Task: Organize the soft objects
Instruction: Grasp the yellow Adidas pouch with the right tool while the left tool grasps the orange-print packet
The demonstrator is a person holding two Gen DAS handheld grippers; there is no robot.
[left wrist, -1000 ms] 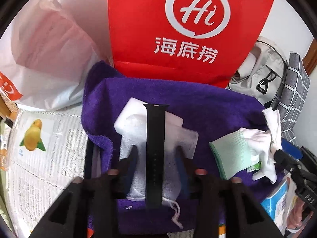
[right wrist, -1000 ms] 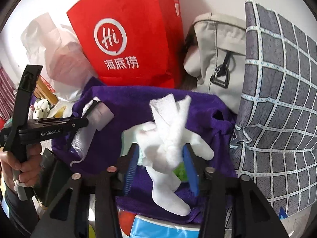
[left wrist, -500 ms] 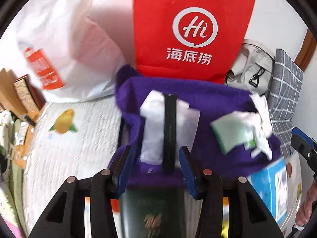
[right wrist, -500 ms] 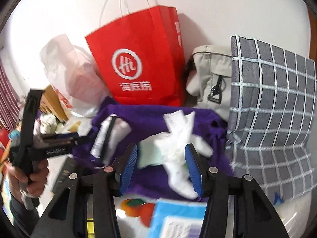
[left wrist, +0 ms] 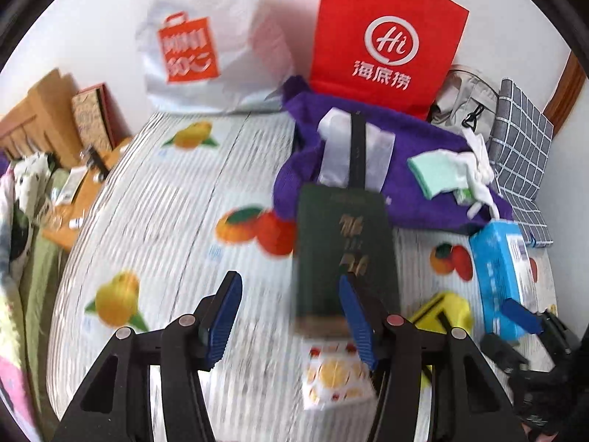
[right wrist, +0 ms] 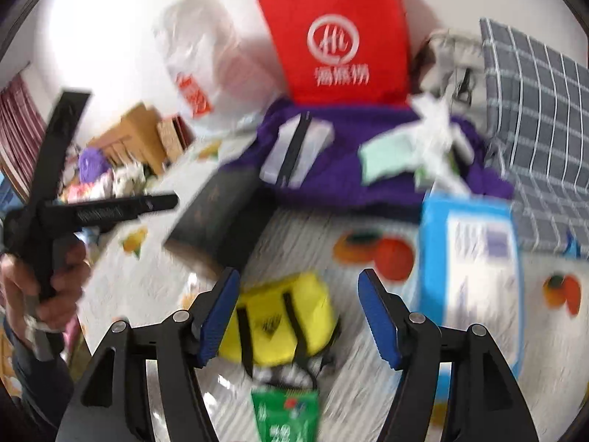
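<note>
A: What sort of place is it?

B: A white wall at the back and, in front of it, a surface under a pale cloth point(left wrist: 176, 221) printed with oranges and lemons. A red paper bag point(left wrist: 386, 44) and a white plastic bag point(left wrist: 206, 37) stand against the wall.

A: And the soft things?

B: They lie on a purple towel point(left wrist: 416, 147) just in front of the red bag. A white pouch point(left wrist: 379, 151) with a black strap point(left wrist: 358, 147) across it sits on the left part; a crumpled white glove with a green cuff point(left wrist: 438, 176) is on the right part. A grey checked cushion point(left wrist: 522, 154) borders the towel's right side.

A: Do the grippers hold any of them?

B: No. The left gripper point(left wrist: 291, 316) has its jaws spreading apart, with only the printed cloth between them; a dark green box point(left wrist: 342, 258) passes behind its right finger. The right gripper point(right wrist: 298, 316) is also spreading, above a yellow item with black straps point(right wrist: 279, 324), and the pads do not press on it.

A: What is hard to read?

B: Both views are smeared by motion. The gold lettering on the green box is unreadable. The yellow item may be a small pouch, though I cannot be sure. A blue box point(right wrist: 471, 258) lies right of it, its label blurred. A green packet point(right wrist: 287, 416) is cut off at the bottom edge of the right view. In that view a hand point(right wrist: 44, 287) grips the other gripper's handle at far left, the sleeve running out of the picture. The clutter at far left is too small to make out.
</note>
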